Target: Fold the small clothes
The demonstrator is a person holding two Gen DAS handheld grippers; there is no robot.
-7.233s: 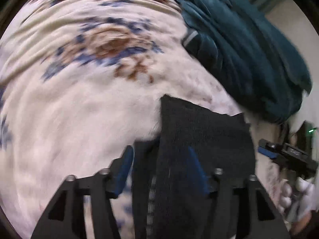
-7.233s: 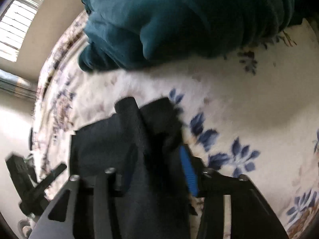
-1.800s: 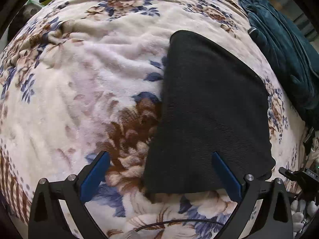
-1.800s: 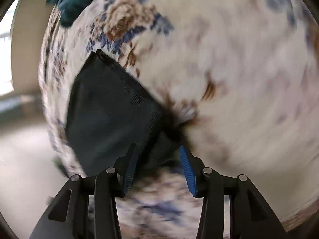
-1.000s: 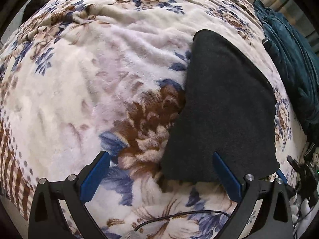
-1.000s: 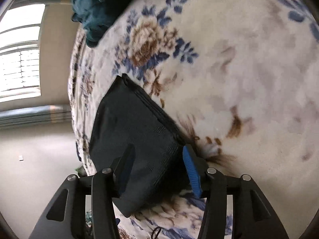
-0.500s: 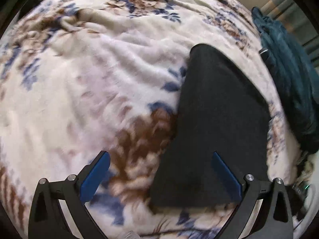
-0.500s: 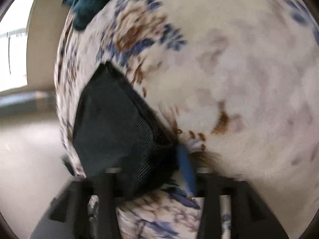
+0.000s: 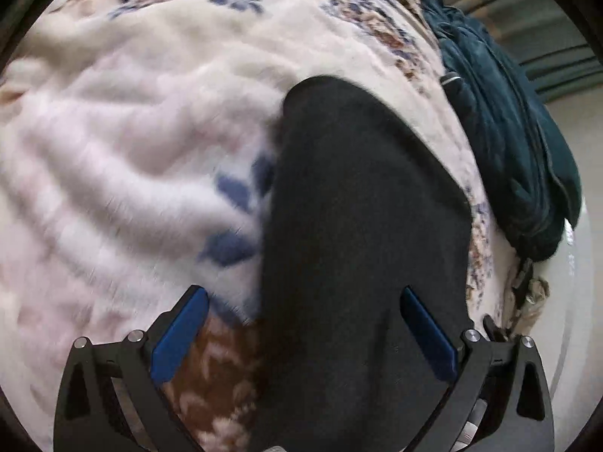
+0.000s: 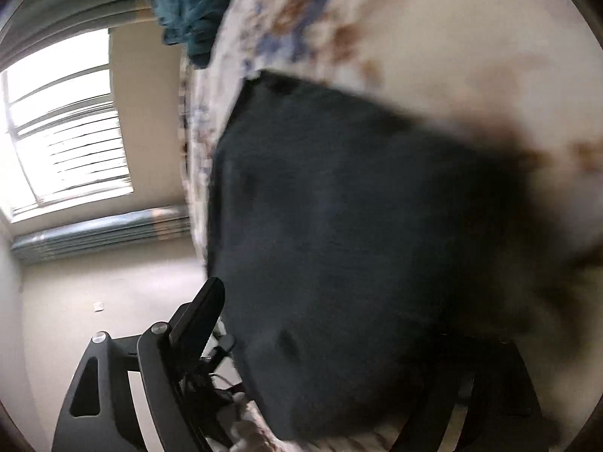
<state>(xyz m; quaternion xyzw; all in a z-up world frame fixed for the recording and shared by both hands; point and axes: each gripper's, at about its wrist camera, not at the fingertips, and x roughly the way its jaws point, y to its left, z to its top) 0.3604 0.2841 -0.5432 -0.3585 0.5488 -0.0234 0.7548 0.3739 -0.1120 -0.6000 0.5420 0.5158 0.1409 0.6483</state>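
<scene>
A folded black garment (image 9: 361, 233) lies flat on a cream floral blanket (image 9: 132, 143). My left gripper (image 9: 303, 333) is open wide and sits low over the garment's near end, its right blue pad over the cloth and its left pad over the blanket. In the right wrist view the same black garment (image 10: 358, 233) fills the frame, blurred. My right gripper (image 10: 339, 339) is very close to it. Its left finger (image 10: 196, 316) shows beside the cloth's edge. Its right finger is lost in dark blur.
A crumpled teal garment (image 9: 505, 150) lies at the blanket's far right edge; it also shows in the right wrist view (image 10: 184, 3). The bed edge (image 10: 196, 173) drops to a beige wall and a bright window (image 10: 60, 139).
My left gripper has moved forward so the black garment now lies between its fingers. My right gripper has swung in close over the garment, and its view has blurred.
</scene>
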